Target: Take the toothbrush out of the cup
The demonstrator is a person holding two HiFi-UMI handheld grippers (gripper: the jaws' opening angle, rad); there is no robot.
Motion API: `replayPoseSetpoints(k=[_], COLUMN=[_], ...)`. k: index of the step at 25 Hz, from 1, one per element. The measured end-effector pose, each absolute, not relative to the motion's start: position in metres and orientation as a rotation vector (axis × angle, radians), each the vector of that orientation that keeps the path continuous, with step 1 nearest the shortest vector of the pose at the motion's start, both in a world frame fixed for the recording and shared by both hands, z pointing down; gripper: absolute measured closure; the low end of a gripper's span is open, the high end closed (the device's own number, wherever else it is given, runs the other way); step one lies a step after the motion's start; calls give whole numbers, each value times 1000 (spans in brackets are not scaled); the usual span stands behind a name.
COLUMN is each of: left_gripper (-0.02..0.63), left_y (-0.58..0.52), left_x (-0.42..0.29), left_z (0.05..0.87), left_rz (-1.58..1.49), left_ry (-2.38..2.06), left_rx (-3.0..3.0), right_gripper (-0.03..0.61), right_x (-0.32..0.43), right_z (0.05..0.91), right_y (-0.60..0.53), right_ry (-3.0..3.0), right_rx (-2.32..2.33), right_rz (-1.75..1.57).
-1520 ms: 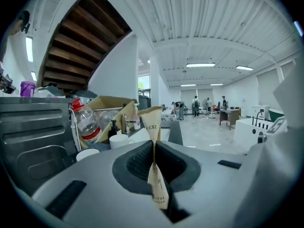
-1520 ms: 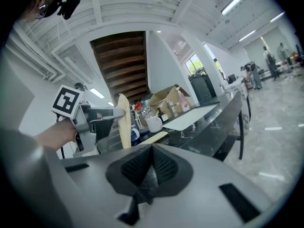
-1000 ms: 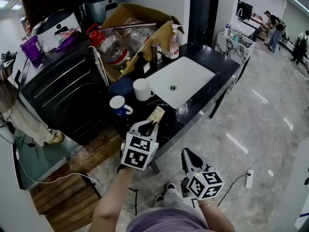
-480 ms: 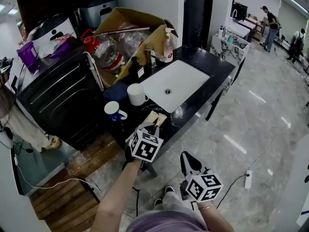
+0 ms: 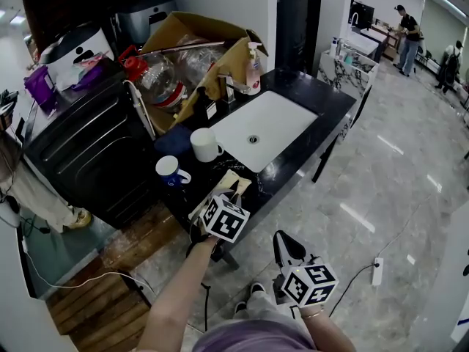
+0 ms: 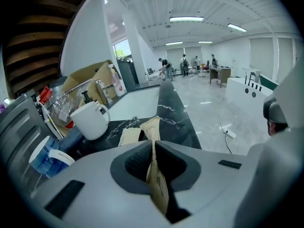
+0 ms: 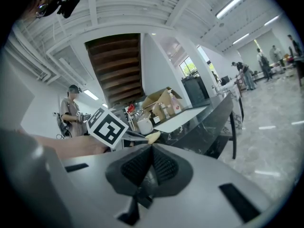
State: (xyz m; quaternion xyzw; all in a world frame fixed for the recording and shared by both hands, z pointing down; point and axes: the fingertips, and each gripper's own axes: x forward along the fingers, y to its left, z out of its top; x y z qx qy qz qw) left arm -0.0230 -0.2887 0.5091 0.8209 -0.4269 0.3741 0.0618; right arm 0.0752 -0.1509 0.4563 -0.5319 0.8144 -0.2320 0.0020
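My left gripper (image 5: 233,192) is shut on a flat tan paper packet (image 6: 156,184), and the packet's far end (image 6: 153,127) reaches down to the black counter (image 5: 293,149) near its front edge. A second tan packet (image 6: 128,136) lies on the counter just left of it. A white mug (image 5: 205,144) stands behind, by the sink. A blue-and-white cup (image 5: 170,171) stands to its left. I cannot make out a bare toothbrush. My right gripper (image 5: 282,239) hangs shut and empty in front of the counter, over the floor.
The white sink (image 5: 260,127) is set into the counter's middle. A cardboard box (image 5: 201,42) with bottles and a soap dispenser (image 5: 253,68) stand at the back. A black appliance (image 5: 88,145) is left of the counter. People stand far off across the hall.
My left gripper has come down and forward with the tan packet, so its tip now rests at the counter by the other packet. The right gripper has stayed put.
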Motion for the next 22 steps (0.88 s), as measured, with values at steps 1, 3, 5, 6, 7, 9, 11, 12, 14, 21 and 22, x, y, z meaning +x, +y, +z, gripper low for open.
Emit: replayPoseSetpoints(k=[1, 3, 5, 6, 7, 9, 11, 12, 14, 21, 22], left_gripper=[600, 597, 552, 537, 525, 502, 486, 483, 480, 495, 501], left_y=[-289, -290, -290, -290, -290, -289, -288, -287, -284, -270, -268], left_x=[-23, -23, -23, -23, -22, -22, -22, -23, -25, -47, -52], left_z=[509, 509, 511, 511, 511, 508, 502, 498, 488, 461, 459], left_rz=[1132, 1130, 1128, 1126, 1121, 1098, 1060, 1037, 983, 767, 746], left_ry=[-1288, -1282, -1273, -1269, -1266, -1268, -1276, -1283, -1300, -1384, -1401], left_rx=[2481, 2477, 2475, 2476, 2477, 2483, 2492, 2496, 2502, 2483, 2475], right_gripper=[577, 577, 577, 577, 577, 577, 577, 576, 577, 576, 577], right_x=[75, 74, 73, 73, 73, 73, 73, 73, 72, 65, 64], right_z=[456, 456, 456, 456, 457, 457, 457, 457, 456, 453, 453], right_y=[-151, -152, -153, -153, -154, -155, -156, -156, -156, -158, -159], right_ry=[2557, 2560, 2564, 2565, 2567, 2571, 2575, 2577, 2581, 2607, 2613], right_rx=[-1668, -1664, -1660, -1658, -1656, -1652, -1649, -1647, -1644, -1615, -1610], right_rz=[-728, -728, -725, -724, -723, -723, -723, -722, -721, -715, -714])
